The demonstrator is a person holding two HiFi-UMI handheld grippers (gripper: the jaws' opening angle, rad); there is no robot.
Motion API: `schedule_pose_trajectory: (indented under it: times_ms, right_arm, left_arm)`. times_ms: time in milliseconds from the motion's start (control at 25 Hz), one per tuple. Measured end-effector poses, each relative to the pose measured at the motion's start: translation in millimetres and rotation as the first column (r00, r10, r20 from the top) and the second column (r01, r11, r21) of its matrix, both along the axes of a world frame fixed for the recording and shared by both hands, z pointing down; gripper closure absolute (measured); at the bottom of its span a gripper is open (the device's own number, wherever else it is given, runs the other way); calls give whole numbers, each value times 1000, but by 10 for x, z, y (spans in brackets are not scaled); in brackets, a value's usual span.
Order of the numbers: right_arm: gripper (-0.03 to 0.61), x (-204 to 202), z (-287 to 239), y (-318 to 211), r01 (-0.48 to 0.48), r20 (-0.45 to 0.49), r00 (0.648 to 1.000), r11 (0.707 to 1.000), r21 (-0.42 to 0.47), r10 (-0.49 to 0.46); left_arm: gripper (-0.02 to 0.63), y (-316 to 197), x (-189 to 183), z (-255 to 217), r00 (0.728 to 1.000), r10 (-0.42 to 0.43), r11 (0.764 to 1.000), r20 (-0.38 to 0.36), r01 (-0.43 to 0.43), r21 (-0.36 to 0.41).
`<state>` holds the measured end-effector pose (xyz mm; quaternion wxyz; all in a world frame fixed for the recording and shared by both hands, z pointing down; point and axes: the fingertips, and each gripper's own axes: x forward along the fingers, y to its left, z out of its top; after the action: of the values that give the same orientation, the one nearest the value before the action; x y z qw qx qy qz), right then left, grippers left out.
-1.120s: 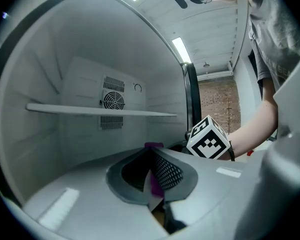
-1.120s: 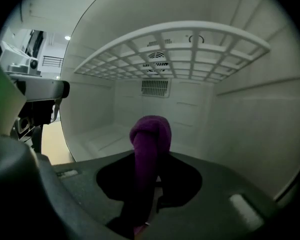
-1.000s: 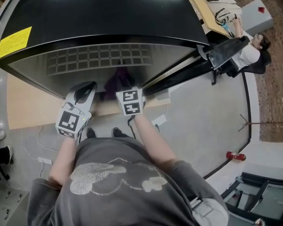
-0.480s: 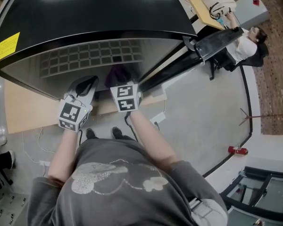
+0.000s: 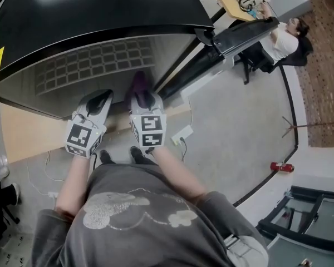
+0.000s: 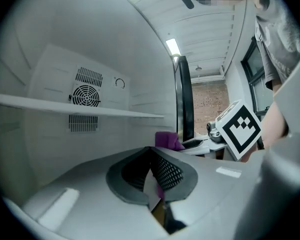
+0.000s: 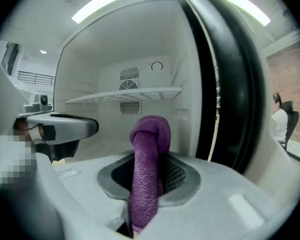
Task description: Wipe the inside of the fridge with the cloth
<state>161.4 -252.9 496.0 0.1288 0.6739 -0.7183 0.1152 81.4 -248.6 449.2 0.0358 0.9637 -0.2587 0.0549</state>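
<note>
A black fridge [image 5: 89, 10] stands open in front of me, its white inside [image 7: 140, 74] showing in both gripper views. My right gripper [image 5: 143, 103] is shut on a rolled purple cloth [image 7: 146, 169], which sticks out past the jaws toward the fridge's lower compartment. In the head view the cloth [image 5: 138, 85] shows just below the fridge's top edge. My left gripper [image 5: 98, 105] hangs beside it on the left, jaws together with nothing between them [image 6: 151, 154]. From the left gripper view I see the cloth [image 6: 166, 140] and the right gripper's marker cube [image 6: 240, 130].
A white shelf [image 7: 125, 94] crosses the fridge, with a fan vent [image 6: 85, 95] in the back wall. The open door [image 5: 234, 35] swings out at the right. A person sits at a desk [image 5: 284, 38] at the far right. Cables and a power strip [image 5: 181, 133] lie on the floor.
The head view has swung, so the fridge sits further left and up. More of the cloth now shows below the fridge's top edge. The right gripper sits slightly lower in the frame.
</note>
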Motion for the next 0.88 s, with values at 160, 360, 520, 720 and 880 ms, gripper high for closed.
schedule_pose_trajectory:
  times_ms: [160,360,520,720,880]
  right_arm:
    - [502,67,-64,240,3,33,999,1000,7,-3]
    - [502,147,-56,570,12,73,997,1000,-4,-11]
    - [502,153,2,682,70,79,995,997,-14,-68]
    - [502,15,-86,729,231,85,969,972,32,-233]
    - [502,-148,-91,747,365,87,926,930,42,-367]
  left_arm:
    - [595,102,-27,-19,1000,-14,1000,-10,14,-4]
    - [595,289,-45,24,999,-37,999,2,37,-24]
    - [595,387,-24,11,997,-73,997,11,73,-25]
    - [595,536,91,-99,990,-136,991,32,135,11]
    - [595,635,154,-158,977,-210,978,31,210,11]
